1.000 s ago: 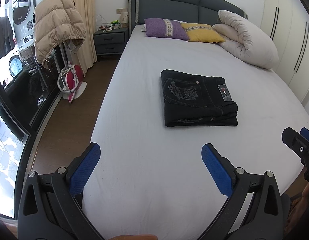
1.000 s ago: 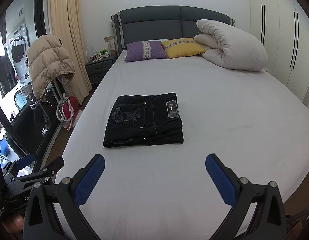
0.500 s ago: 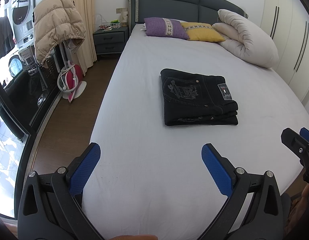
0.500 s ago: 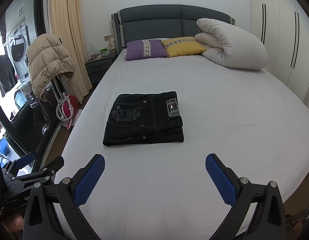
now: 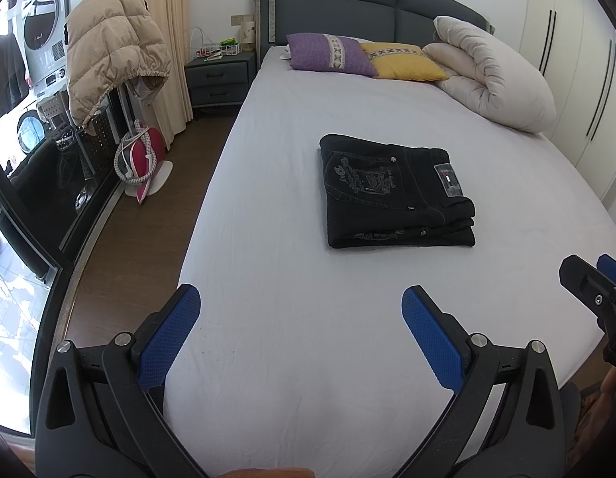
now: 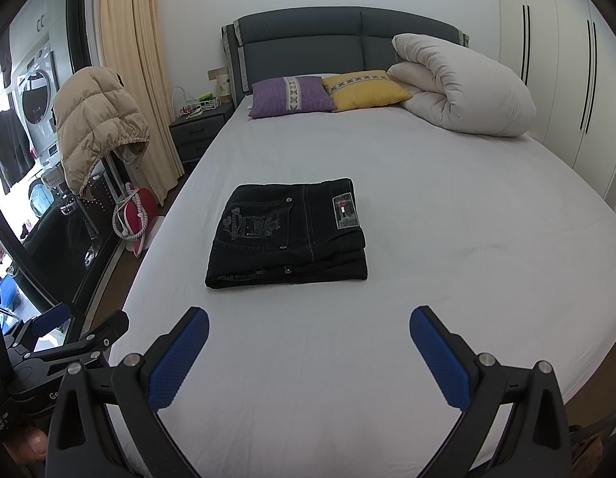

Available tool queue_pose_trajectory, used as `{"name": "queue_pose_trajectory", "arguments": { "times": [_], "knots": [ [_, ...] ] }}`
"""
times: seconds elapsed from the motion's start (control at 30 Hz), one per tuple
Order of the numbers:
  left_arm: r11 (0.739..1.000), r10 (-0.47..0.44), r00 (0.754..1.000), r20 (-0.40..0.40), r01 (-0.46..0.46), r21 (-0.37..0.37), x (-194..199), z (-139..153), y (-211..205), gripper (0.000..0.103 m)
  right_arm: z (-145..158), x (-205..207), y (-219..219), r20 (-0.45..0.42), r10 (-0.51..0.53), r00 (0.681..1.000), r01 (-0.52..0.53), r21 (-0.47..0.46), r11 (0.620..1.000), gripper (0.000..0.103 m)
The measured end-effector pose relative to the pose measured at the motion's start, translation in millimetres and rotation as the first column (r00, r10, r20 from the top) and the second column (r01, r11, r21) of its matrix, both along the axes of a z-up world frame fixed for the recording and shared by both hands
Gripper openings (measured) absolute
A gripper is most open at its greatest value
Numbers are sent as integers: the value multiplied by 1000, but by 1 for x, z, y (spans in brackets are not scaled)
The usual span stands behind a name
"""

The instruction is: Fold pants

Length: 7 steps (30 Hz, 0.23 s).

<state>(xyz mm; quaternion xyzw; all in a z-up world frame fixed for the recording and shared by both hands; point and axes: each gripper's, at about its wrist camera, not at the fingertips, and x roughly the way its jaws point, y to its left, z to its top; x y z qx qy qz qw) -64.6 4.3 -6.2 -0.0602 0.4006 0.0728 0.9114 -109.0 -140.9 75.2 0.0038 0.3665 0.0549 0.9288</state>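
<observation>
Black jeans (image 5: pixel 395 193) lie folded in a flat rectangle in the middle of the white bed (image 5: pixel 308 279), back pocket and label up. They also show in the right wrist view (image 6: pixel 288 231). My left gripper (image 5: pixel 300 318) is open and empty, held over the bed's near end, well short of the jeans. My right gripper (image 6: pixel 308 342) is open and empty, also short of the jeans. The right gripper's tip (image 5: pixel 587 290) shows at the right edge of the left wrist view; the left gripper (image 6: pixel 69 342) shows at the lower left of the right wrist view.
A purple pillow (image 6: pixel 290 95), a yellow pillow (image 6: pixel 365 87) and a rolled white duvet (image 6: pixel 463 91) lie at the headboard. A nightstand (image 6: pixel 196 133), a beige jacket (image 6: pixel 97 119) on a rack and a red iron (image 6: pixel 134 211) stand left of the bed. Wardrobes (image 6: pixel 559 59) line the right.
Both grippers have drifted very slightly; the jeans and everything else stay as they were.
</observation>
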Motion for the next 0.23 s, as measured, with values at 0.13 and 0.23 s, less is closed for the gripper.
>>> {"name": "queue_pose_trajectory", "arguments": {
  "times": [0.13, 0.23],
  "knots": [
    [1000, -10, 1000, 7, 10, 1, -2, -2, 1, 103, -3, -1, -1, -6, -1, 1000, 1, 4, 1000, 103],
    [1000, -15, 1000, 4, 15, 12, -2, -7, 2, 103, -4, 1, -5, -10, -2, 1000, 2, 8, 1000, 103]
  ]
}}
